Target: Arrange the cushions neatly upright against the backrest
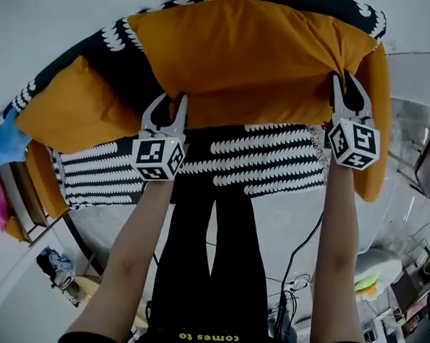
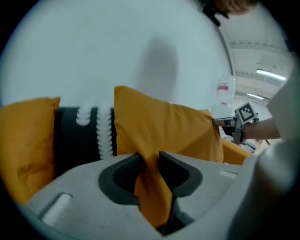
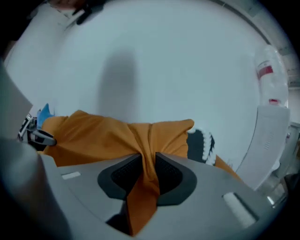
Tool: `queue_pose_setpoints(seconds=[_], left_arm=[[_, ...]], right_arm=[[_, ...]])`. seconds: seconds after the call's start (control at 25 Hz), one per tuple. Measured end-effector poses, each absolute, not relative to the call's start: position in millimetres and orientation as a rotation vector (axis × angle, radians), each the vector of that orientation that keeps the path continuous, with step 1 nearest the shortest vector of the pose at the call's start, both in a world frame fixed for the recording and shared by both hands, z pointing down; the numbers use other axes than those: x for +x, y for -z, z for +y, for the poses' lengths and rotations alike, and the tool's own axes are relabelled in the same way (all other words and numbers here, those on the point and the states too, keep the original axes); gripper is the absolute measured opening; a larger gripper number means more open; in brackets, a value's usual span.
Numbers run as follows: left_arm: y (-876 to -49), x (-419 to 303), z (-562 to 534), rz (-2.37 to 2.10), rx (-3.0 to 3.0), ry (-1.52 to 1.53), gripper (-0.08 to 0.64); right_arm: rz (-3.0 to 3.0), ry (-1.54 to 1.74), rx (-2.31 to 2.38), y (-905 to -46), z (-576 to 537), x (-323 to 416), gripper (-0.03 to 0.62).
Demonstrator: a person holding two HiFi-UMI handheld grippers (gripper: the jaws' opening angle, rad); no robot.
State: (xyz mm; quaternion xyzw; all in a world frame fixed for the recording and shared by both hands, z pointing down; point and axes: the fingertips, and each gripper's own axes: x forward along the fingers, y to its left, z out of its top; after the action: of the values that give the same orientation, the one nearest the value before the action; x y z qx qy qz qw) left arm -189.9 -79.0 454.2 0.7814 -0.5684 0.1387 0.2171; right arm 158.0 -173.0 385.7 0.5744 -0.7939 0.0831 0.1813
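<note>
Two grips on one item. The left hand-held gripper [image 1: 172,101] has its jaws nearly closed on a fold of orange fabric at the lower left edge of the middle cushion [image 1: 248,62]. The right hand-held gripper [image 1: 345,84] pinches the lower right corner the same way, with cloth bunched between its pads.

Position: the middle cushion is spread wide between the two grips, in front of the black-and-white backrest [image 1: 125,39] and above the patterned seat [image 1: 272,159]. Whether its lower edge rests on the seat, I cannot tell.

Other cushions:
- The left cushion [image 1: 75,111] sits at the left end of the sofa, tilted, with one corner pointing up.
- The right cushion [image 1: 376,139] is at the far right end. It shows as a narrow strip, so I cannot read its lean.

Progress (judgement): roughly midway. The middle cushion is in hand and near its place but not yet released. It still has to be set down square against the backrest, and the left cushion looks due for straightening.
</note>
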Motion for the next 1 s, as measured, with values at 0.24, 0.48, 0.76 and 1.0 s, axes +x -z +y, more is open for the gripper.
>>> queue_pose_setpoints(seconds=[0.24,0.48,0.76,1.0], left_arm=[[-503.5,-204.5,-85.8,-1.445,2.140,-0.471,0.146],[-492.8,-197.9,-80.1,-1.433,2.162,-0.537,0.222],[-411.3,-205.3,-76.0,-1.589,2.190,-0.317,0.239],[-323.7,-220.3,-48.8,-1.649,2.269,-0.206,0.070]], right_arm=[[-2.212,-0.294,1.578,-431.5,-178.1,153.5,0.142],[-2.190,-0.276,1.597,-415.5,-170.5,162.5,0.193],[-2.289,-0.352,1.757,-363.8,-134.3,169.0,0.253],[-2.443,-0.425,1.736,-304.5,-75.1,139.6,0.012]])
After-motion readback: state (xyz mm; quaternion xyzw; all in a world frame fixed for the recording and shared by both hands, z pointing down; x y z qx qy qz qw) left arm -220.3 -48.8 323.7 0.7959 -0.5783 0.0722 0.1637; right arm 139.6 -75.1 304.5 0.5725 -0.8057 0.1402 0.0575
